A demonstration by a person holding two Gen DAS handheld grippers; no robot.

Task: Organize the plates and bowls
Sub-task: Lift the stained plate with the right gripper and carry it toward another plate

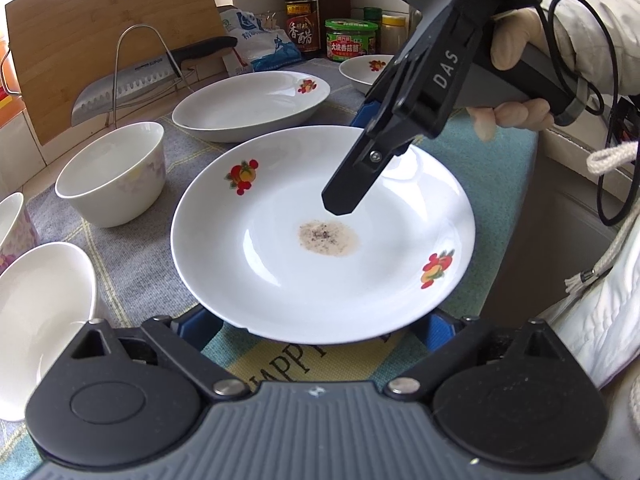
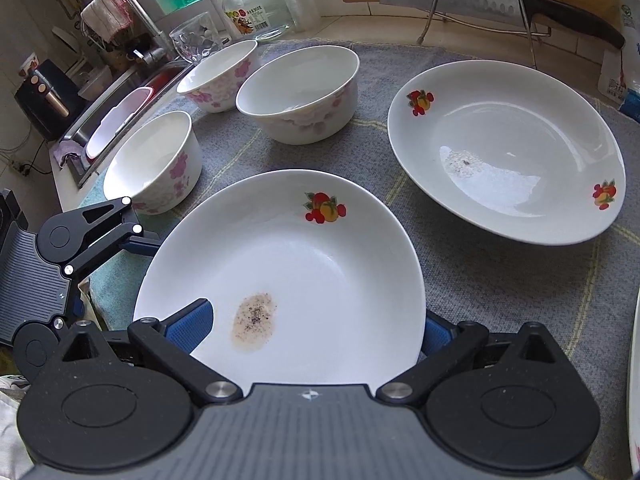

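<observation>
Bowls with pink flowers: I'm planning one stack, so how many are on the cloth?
3: one bowl nearest the sink, one behind it, one beside the far plate. More may sit outside the picture.

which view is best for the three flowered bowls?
Right wrist view: all three flowered bowls stand whole and upright on the grey cloth, left of the plates. Left wrist view shows only one bowl whole; the other two are cut off at its left edge.

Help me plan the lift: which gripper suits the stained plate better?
Probably right: the right gripper has one finger over the stained plate and one outside its rim, ready to pinch; the left gripper has both below the rim.
</observation>
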